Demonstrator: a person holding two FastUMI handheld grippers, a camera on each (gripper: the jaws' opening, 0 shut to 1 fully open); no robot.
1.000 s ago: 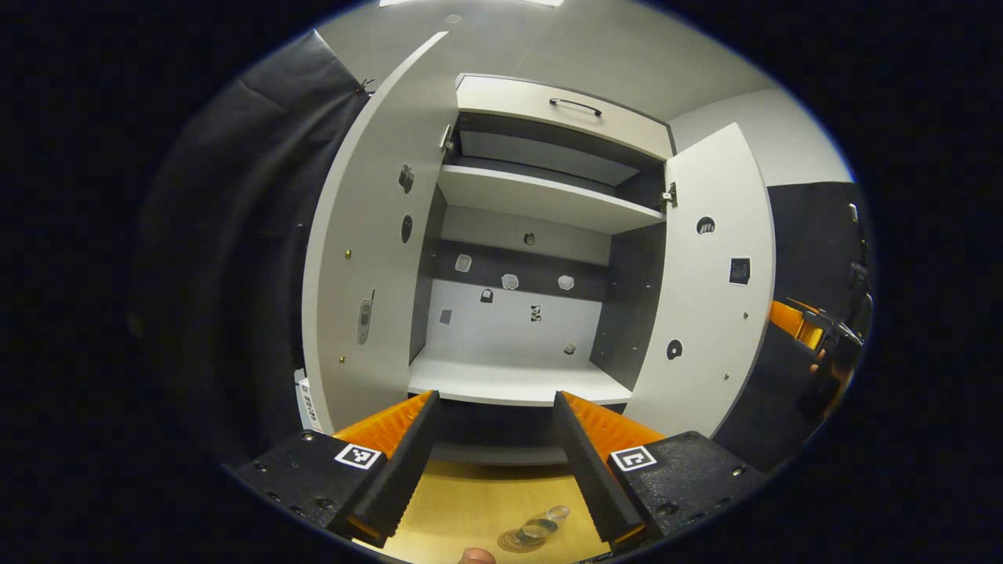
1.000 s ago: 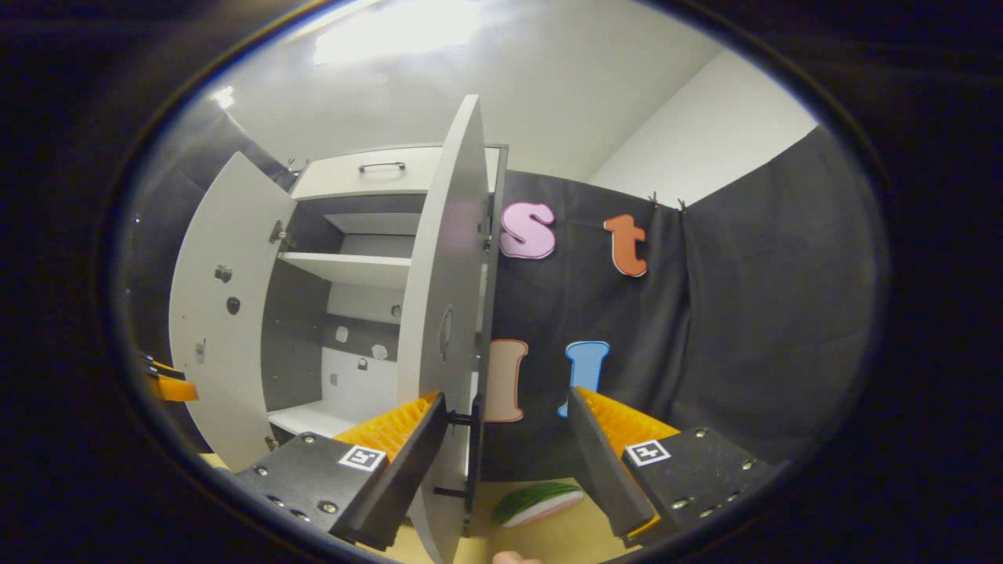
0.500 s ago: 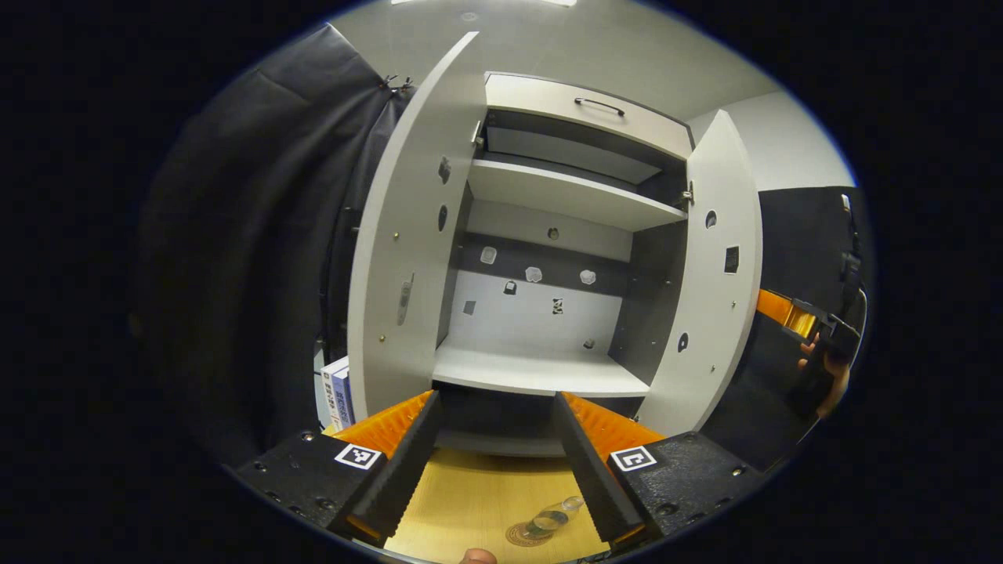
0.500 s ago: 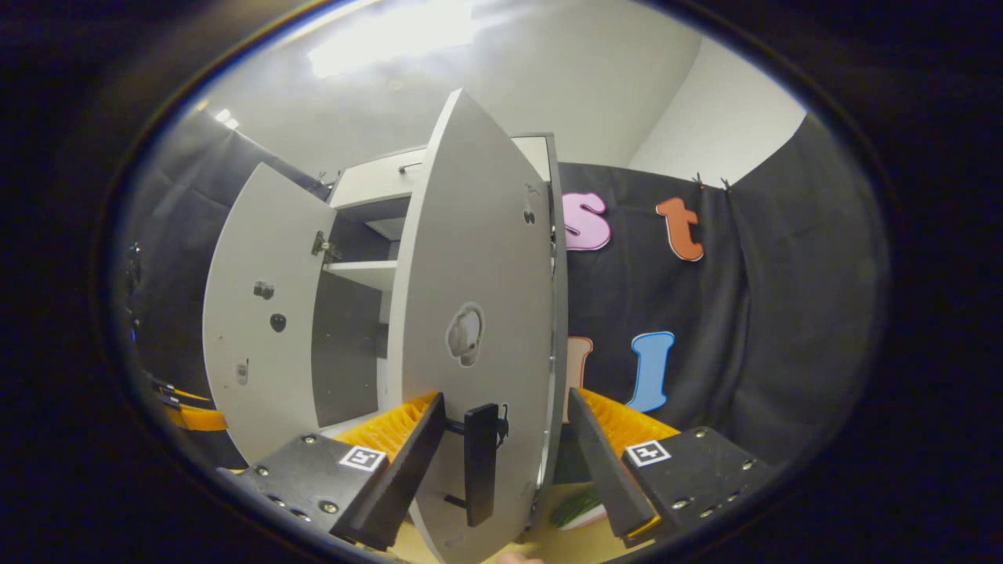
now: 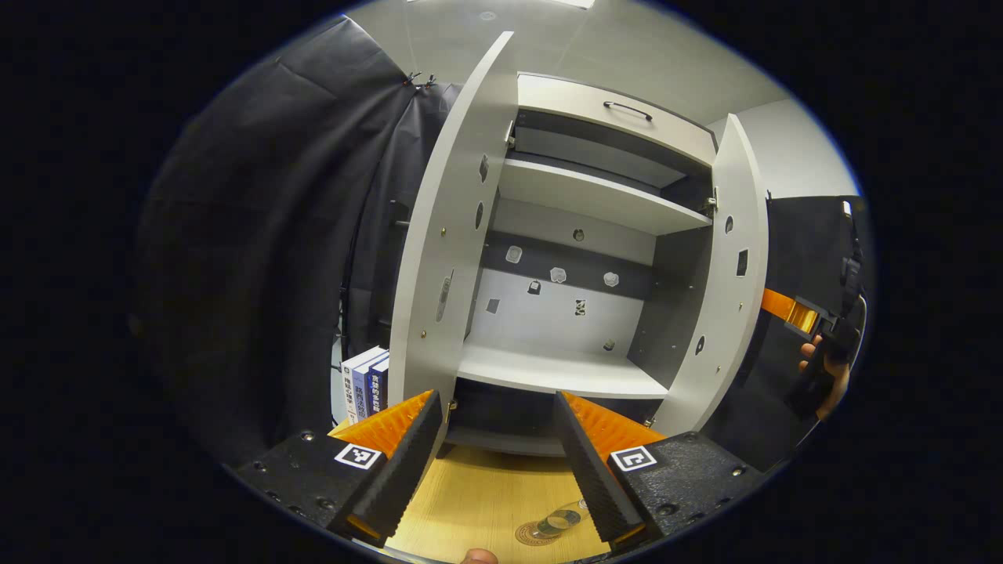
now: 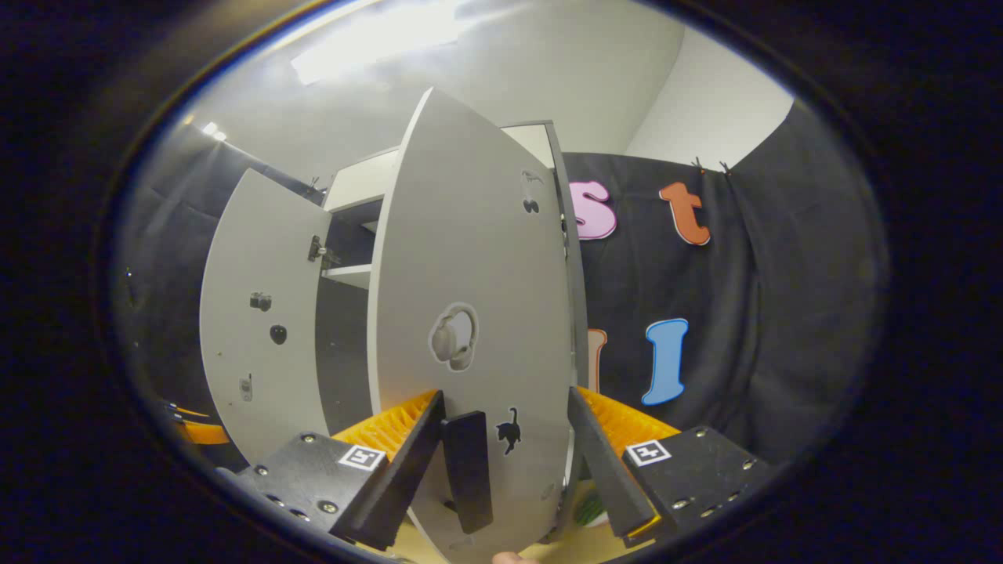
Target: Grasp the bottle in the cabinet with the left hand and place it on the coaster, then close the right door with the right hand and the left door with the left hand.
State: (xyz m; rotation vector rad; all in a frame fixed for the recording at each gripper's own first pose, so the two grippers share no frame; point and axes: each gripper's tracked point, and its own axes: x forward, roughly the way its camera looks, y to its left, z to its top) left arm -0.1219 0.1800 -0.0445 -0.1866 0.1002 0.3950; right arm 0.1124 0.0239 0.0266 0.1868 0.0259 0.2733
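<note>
Swung further toward the cabinet (image 5: 580, 368) since the earlier frame, the right door (image 6: 478, 329) shows its outer face, its handle (image 6: 468, 462) between the spread, empty fingers of the right gripper (image 6: 505, 462). The left gripper (image 5: 494, 462) hangs back, fingers wide, holding nothing. The bottle (image 5: 560, 519) stands on the coaster (image 5: 531, 535); the left door (image 5: 439, 290) is open. Judged best: push flat near the handle edge, steadily, until the door seats.

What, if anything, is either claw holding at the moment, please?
Nothing. The left claw is open and empty; the right claw is open, with the right door and its handle between its fingers, not clamped.
</note>
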